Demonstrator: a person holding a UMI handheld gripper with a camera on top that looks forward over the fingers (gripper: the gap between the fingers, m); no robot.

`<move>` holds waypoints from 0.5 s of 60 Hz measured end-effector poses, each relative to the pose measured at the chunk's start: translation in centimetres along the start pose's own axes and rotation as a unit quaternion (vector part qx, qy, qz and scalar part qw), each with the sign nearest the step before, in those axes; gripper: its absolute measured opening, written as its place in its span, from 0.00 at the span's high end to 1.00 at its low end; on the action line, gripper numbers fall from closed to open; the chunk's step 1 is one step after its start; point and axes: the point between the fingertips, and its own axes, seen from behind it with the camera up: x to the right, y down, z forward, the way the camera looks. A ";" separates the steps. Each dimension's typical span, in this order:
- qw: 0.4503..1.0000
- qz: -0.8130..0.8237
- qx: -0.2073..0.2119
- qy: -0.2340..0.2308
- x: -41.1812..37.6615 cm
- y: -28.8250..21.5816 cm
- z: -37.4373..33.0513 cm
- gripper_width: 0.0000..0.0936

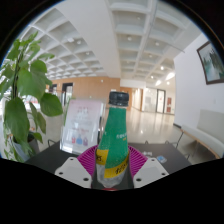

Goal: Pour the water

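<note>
Gripper view is looking out over a dark tabletop [165, 155] into a wide hall with a white coffered ceiling [125, 35] and a shiny pale floor [150, 122]. Between the gripper's [111, 175] fingers a green bottle [113, 140] with a dark cap is standing upright, the pink pads [89, 158] pressing against both its sides. A leafy plant [22, 95] is rising beside it, a clear leaflet holder [80, 128] is sitting just behind, and a white bench [205, 135] is lining the far wall.

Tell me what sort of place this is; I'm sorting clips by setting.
Probably an office or public lobby: a coffered ceiling, a long polished hallway floor, a potted plant. The gripper holds a green bottle.
</note>
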 end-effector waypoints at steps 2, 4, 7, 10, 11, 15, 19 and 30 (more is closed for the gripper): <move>1.000 0.005 -0.017 0.002 0.0 1.8 0.4 0.55; 0.999 0.008 -0.031 -0.001 -0.1 3.3 0.5 0.55; 0.999 0.004 -0.047 0.000 1.0 5.7 0.4 0.55; 0.998 -0.007 -0.058 -0.001 1.1 7.3 0.5 0.55; 0.998 -0.009 -0.063 -0.001 1.1 7.8 0.6 0.55; 0.996 -0.007 -0.087 -0.004 0.6 10.6 0.4 0.56; 0.997 -0.006 -0.072 -0.001 1.3 10.5 0.5 0.54; 0.997 -0.010 -0.077 0.009 1.2 11.0 0.2 0.38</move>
